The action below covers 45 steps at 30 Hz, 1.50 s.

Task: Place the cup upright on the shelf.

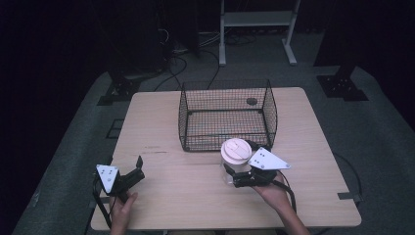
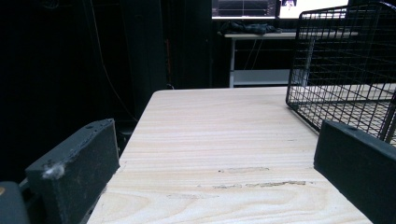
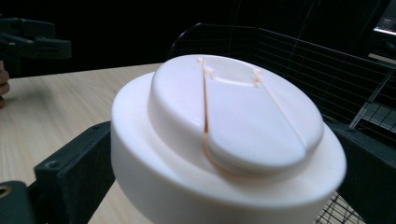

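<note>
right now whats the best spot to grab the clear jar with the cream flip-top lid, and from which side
Grip the clear jar with the cream flip-top lid on its body below the lid's overhanging rim, coming in level from the person's side, as the right gripper appears to do now. It stands upright in front of the black wire basket, which blocks the far side; the lid's domed top offers little hold.

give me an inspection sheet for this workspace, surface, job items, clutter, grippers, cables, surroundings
Surface: pale wooden table, scuff marks near its middle.
Job's things: black wire basket, empty; clear jar with white lid in front of it.
Clutter: nothing seen.
Grippers: right hand-held gripper shut on the jar; left hand-held gripper open, holding nothing.
Cables: one trails from each gripper; more lie on the floor behind the table.
Surroundings: dark room, grey floor, white frame legs behind.
</note>
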Available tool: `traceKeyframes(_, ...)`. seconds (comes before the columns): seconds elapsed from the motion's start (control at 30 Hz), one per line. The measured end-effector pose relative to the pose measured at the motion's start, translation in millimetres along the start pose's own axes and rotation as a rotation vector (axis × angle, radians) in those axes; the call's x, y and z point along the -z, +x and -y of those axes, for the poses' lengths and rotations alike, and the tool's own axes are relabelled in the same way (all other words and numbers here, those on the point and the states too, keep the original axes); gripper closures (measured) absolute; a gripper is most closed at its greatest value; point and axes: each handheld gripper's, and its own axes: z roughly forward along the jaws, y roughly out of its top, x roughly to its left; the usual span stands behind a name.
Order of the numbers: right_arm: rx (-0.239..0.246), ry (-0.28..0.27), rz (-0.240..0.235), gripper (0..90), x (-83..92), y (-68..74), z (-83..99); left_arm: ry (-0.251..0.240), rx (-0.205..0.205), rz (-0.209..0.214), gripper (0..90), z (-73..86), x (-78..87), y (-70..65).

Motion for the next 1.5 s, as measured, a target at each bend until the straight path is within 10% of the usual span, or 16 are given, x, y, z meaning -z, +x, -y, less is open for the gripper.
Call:
traceKeyframes(0.73,0.012,-0.009,0.023,3.9,-2.8,2.5,-0.1,0.001,0.002,0.0,0.0,0.0,0.0,0.4)
traceKeyframes(1.5,0.022,-0.025,0.024,3.9,8.3,-21.0,-39.8,0.003,0.002,0.0,0.0,0.0,-0.1,0.6)
